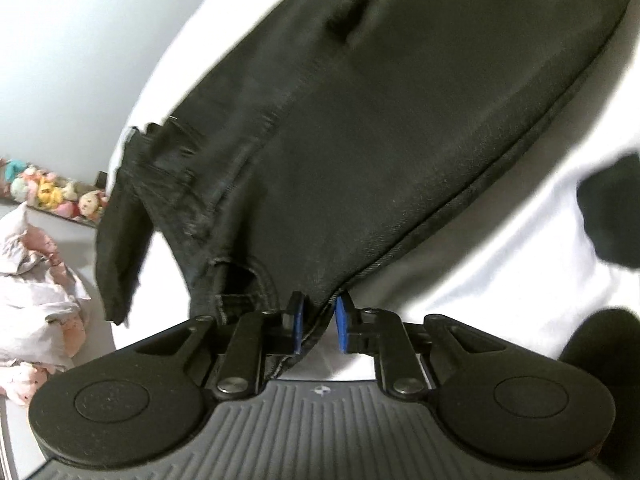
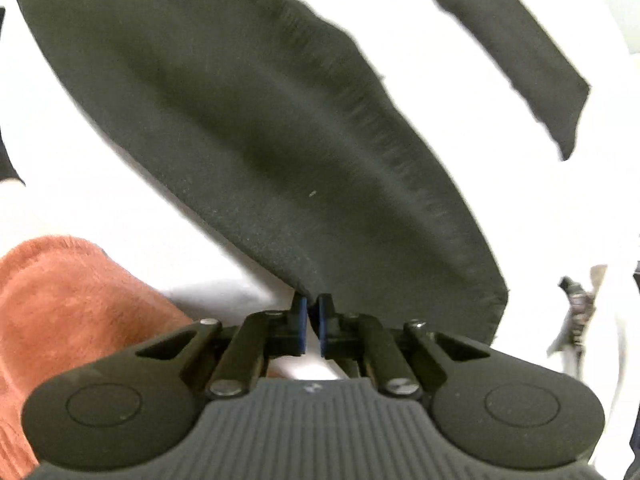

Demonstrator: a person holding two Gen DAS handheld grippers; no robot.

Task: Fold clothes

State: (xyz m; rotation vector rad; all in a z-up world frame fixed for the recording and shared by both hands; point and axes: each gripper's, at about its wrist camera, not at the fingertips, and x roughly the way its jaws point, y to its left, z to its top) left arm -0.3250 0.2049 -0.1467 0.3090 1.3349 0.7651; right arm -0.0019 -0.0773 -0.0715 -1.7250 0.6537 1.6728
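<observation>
1. Left tongs (image 1: 320,322): closed on the seamed edge of the black denim trousers (image 1: 380,140), which spread from your grip toward 12 o'clock over the white table (image 1: 500,248).
2. Right tongs (image 2: 313,322): nearly shut, pinching a corner of the same trousers (image 2: 260,140).
3. Risk: that corner bite looks thin; a quick pull could slip it free and skew the fold.
4. Risk: the rust-orange fuzzy cloth (image 2: 68,300) at 8 o'clock may snag.
5. Containers: none visible.

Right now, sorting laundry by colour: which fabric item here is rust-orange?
The fuzzy orange cloth at lower left of the right wrist view. The black garment pinched by the right gripper is dark and smooth.
</observation>
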